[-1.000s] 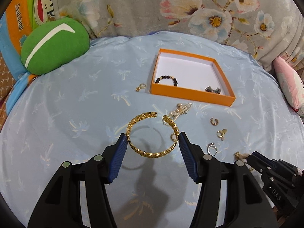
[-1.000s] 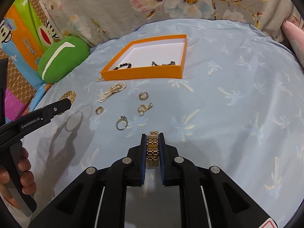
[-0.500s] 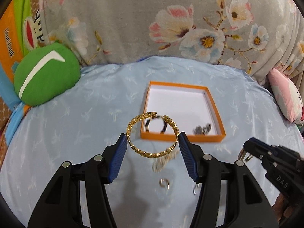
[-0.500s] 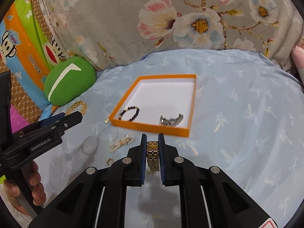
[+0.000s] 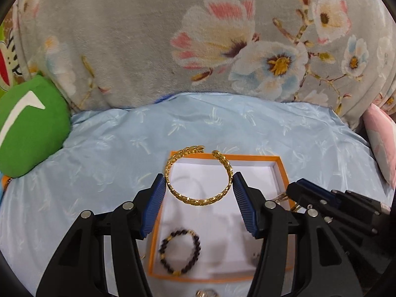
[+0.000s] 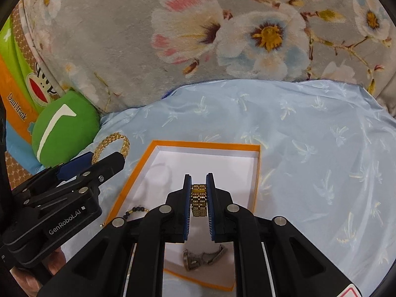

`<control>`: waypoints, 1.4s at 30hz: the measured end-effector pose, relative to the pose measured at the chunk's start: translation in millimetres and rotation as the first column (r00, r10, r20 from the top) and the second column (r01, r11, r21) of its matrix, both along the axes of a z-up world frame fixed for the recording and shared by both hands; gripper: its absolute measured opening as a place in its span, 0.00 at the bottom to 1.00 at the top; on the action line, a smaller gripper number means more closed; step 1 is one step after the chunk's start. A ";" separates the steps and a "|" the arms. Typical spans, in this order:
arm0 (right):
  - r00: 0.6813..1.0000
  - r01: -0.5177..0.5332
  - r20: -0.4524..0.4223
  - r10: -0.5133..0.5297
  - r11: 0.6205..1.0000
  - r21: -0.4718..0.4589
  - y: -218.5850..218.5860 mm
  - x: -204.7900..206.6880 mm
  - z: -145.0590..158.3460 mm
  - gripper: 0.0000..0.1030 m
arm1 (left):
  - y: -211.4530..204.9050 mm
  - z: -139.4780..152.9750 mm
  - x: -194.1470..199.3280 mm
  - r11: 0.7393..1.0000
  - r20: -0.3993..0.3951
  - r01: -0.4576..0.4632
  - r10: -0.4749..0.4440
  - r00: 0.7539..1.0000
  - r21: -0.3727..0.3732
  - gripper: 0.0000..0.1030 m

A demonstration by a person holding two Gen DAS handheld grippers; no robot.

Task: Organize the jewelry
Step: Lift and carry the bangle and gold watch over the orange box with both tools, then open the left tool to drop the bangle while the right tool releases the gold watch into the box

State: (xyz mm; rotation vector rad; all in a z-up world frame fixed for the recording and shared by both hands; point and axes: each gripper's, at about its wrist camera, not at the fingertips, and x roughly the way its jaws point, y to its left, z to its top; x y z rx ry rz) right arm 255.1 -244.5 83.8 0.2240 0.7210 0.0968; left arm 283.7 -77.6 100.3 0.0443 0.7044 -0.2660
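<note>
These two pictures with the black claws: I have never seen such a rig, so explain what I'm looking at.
No robot here: a person holds a two-finger claw in each hand, and each claw carries a wide-angle camera looking forward along its fingers.

In the left wrist picture, the left claw holds a gold open bangle between its blue pads, above an orange box with a white floor. A dark beaded bracelet lies in the box. The right claw reaches in from the right.

In the right wrist picture, the right claw is shut on a gold link band above the same box, where a silvery piece also lies.

The box sits on a light blue cloth; a green cushion and a flowered blanket lie behind.
</note>
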 end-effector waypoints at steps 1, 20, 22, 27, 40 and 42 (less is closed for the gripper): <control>1.000 0.001 -0.007 -0.001 1.000 -0.004 0.0 5.1 -3.8 0.11 | -3.3 -5.3 8.4 1.000 -0.012 0.002 -0.002 1.000 -0.003 0.53; 0.998 0.004 -0.058 -0.005 1.000 -0.019 3.9 29.4 -39.2 0.15 | -17.3 -51.7 42.7 0.999 -0.059 -0.015 0.017 0.998 0.040 0.53; 0.999 0.012 -0.043 -0.013 1.000 -0.026 2.3 24.3 -33.9 0.17 | -14.3 -49.4 38.9 0.998 -0.047 -0.030 0.032 0.998 0.050 0.57; 0.999 0.028 -0.014 -0.028 0.999 -0.030 -8.3 -8.8 -19.4 0.17 | 3.7 -33.2 16.1 0.998 -0.019 -0.041 0.042 0.999 0.050 0.58; 0.995 0.045 -0.093 -0.047 0.999 -0.022 4.2 -175.0 -44.4 0.22 | 91.8 -25.1 -128.0 0.997 -0.034 -0.075 0.075 0.997 0.022 0.58; 0.993 0.042 -0.108 -0.043 0.999 -0.010 9.5 -196.1 -50.8 0.22 | 100.3 -31.3 -150.2 0.997 -0.052 -0.082 0.082 0.995 0.013 0.58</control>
